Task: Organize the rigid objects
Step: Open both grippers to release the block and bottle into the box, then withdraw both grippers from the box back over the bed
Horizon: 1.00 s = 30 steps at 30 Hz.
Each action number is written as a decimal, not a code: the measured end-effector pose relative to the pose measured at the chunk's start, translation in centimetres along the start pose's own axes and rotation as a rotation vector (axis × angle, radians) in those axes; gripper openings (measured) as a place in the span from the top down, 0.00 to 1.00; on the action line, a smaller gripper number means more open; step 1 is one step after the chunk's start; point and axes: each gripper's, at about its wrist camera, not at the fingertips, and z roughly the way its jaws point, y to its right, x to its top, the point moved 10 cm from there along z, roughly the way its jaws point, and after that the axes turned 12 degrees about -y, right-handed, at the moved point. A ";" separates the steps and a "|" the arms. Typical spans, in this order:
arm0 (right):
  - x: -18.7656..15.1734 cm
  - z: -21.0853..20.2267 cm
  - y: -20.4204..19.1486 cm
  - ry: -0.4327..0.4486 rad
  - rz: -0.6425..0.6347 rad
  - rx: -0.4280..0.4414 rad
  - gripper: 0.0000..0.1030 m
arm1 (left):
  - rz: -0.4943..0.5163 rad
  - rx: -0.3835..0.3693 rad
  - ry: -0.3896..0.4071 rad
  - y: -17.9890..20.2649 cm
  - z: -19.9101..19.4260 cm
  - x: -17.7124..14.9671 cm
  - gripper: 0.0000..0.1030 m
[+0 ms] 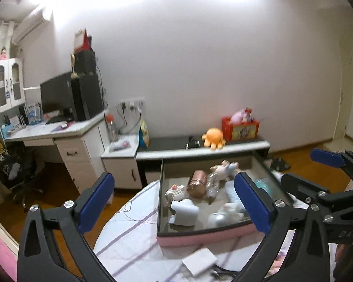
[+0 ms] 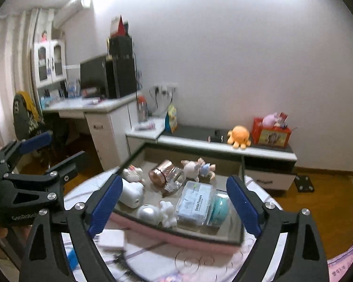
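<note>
An open pink-sided tray sits on a round cloth-covered table, reachable from above. Inside, a rose-gold cup, a white device, a clear dental floss box, a teal roll and small figurines crowd the floor, leaving narrow gaps. A white adapter lies on the cloth before the tray's near wall.
</note>
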 end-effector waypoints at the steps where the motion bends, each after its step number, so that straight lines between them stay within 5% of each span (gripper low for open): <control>1: -0.1 -1.4 -0.2 0.025 0.002 -0.003 0.11 | 0.005 0.002 0.017 0.1 -1.3 -0.1 0.00; 6: -2.0 -8.4 -0.8 0.133 0.027 -0.024 0.09 | 0.016 0.028 0.093 0.8 -7.8 -1.6 0.00; 7: -2.4 -9.3 -0.9 0.145 0.034 -0.029 0.00 | 0.015 0.020 0.100 1.0 -8.6 -1.9 0.00; 13: -5.3 -14.6 -2.0 0.205 0.040 -0.051 0.00 | 0.043 0.040 0.177 2.8 -14.6 -3.7 0.00; 30: -7.7 -20.8 -3.1 0.292 0.034 -0.133 0.00 | 0.014 0.044 0.227 3.2 -19.5 -5.7 0.00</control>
